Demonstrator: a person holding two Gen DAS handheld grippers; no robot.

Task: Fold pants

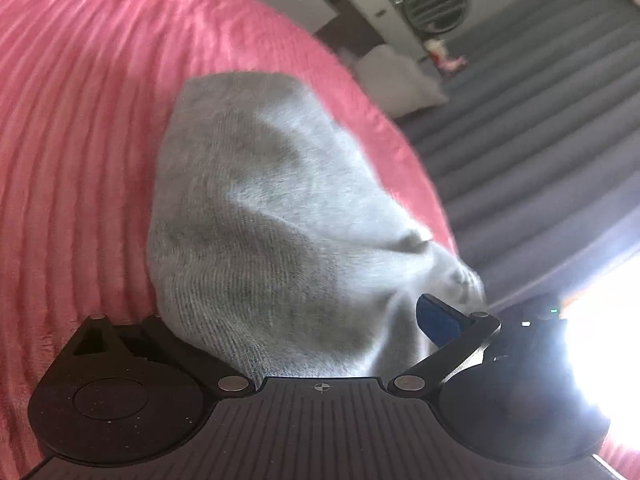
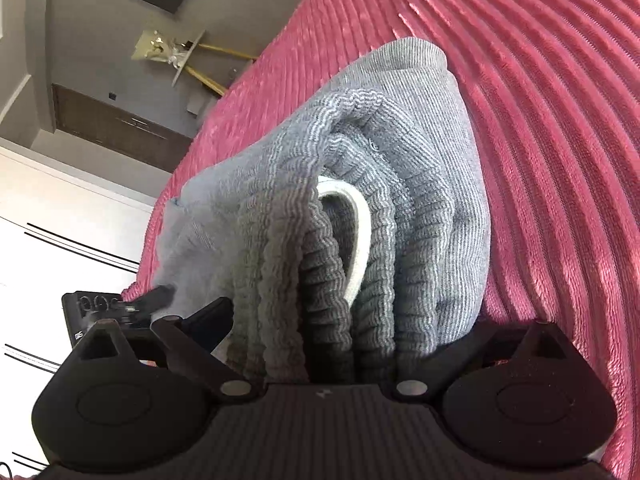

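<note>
While the grey pants point(image 2: 384, 208) lie bunched in a thick bundle on the pink ribbed bedspread point(image 2: 560, 120), close to the bed's near edge, both tools sit hard against them. The left claw point(image 1: 280, 332) stands with its arms spread as wide as they go, cloth lying between them but not pinched. The right claw point(image 2: 372, 344) also has its arms splayed wide; the ribbed waistband point(image 2: 320, 280) and a white drawstring loop point(image 2: 356, 232) fill the gap, and I cannot tell whether it presses on them or merely rests there.

Risks noted:
- With nothing clamping the left side, the stacked layers may slump and the fold come undone.
- Being so near the bed's edge, the bundle could slide off toward the floor if nudged.
- The drawstring loop could snag a finger as the right claw withdraws, dragging the waistband out of line.
</note>
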